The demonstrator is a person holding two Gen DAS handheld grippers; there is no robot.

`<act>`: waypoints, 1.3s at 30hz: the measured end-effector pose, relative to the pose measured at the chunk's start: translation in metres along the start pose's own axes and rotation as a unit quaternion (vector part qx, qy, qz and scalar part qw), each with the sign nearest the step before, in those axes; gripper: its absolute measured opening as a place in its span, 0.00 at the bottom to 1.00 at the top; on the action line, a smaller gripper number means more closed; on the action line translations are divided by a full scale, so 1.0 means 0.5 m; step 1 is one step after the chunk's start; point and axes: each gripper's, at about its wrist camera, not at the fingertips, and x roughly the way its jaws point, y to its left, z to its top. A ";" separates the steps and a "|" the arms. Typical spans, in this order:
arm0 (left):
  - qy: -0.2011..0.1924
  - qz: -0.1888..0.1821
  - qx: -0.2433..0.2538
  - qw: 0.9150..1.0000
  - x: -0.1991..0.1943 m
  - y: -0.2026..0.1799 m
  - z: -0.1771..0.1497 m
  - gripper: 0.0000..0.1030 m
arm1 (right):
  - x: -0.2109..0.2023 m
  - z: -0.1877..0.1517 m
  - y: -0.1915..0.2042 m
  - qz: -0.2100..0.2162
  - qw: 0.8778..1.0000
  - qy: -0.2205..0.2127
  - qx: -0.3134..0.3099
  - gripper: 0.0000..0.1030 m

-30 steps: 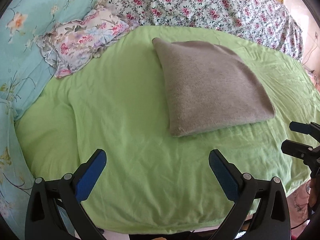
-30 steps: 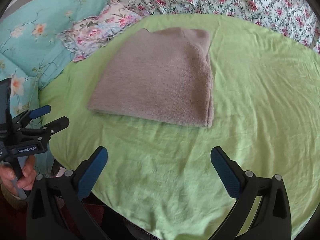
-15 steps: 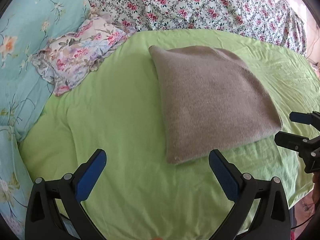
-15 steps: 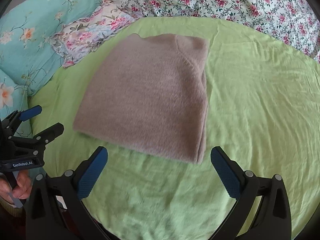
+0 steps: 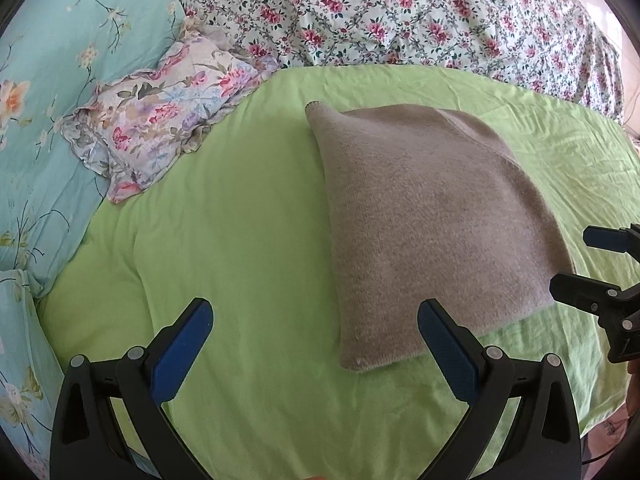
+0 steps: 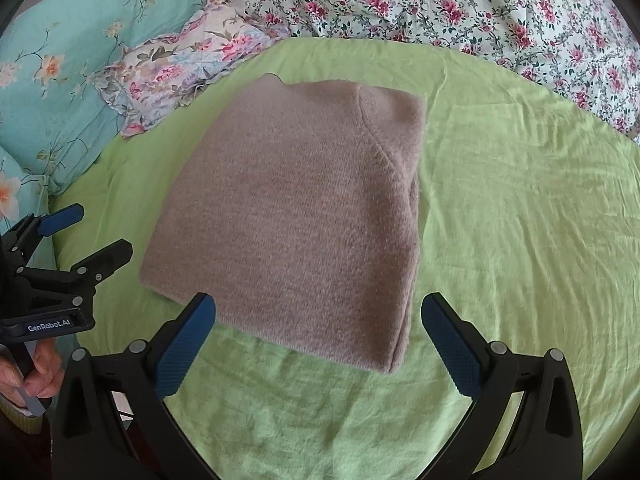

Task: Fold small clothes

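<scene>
A folded grey-brown knit garment [image 5: 428,224] lies flat on the green sheet [image 5: 240,240]; it also shows in the right wrist view [image 6: 304,216]. My left gripper [image 5: 314,332] is open and empty, hovering near the garment's near left corner. My right gripper [image 6: 320,328] is open and empty, just above the garment's near edge. Each gripper shows in the other's view: the right one [image 5: 584,260] at the garment's right corner, the left one [image 6: 92,236] left of the garment.
A floral pillow [image 5: 160,108] lies at the back left beside a turquoise quilt [image 5: 52,80]. A pink-flowered bedspread [image 5: 400,12] covers the far side. The green sheet's [image 6: 520,220] near edge drops off below the grippers.
Both grippers have moved forward toward the garment, which now sits closer and larger in both views. Both stay open. The garment has not moved.
</scene>
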 end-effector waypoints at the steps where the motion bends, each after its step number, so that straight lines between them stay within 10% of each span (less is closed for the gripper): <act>1: 0.001 0.002 -0.001 1.000 0.002 0.000 0.001 0.99 | 0.001 0.002 0.000 0.000 1.000 0.001 -0.001 1.00; 23: 0.019 -0.021 -0.048 0.998 0.075 0.040 0.071 0.99 | 0.083 0.166 -0.163 0.021 0.989 -0.062 0.132 0.95; 27: 0.029 -0.021 -0.045 0.998 0.110 0.033 0.090 0.99 | 0.148 0.214 -0.197 0.039 0.984 -0.050 0.164 0.75; 29: 0.039 -0.023 -0.046 0.998 0.132 0.027 0.096 0.99 | 0.190 0.229 -0.207 0.047 0.984 -0.033 0.169 0.42; 30: 0.041 -0.025 -0.046 0.998 0.137 0.024 0.097 1.00 | 0.202 0.233 -0.209 0.058 0.983 -0.024 0.172 0.08; 35: 0.032 -0.034 -0.034 0.998 0.141 0.014 0.098 1.00 | 0.142 0.227 -0.196 0.031 0.984 -0.082 0.158 0.08; 39: 0.039 -0.043 -0.033 0.998 0.154 0.005 0.096 1.00 | 0.198 0.215 -0.200 0.005 0.987 -0.032 0.155 0.11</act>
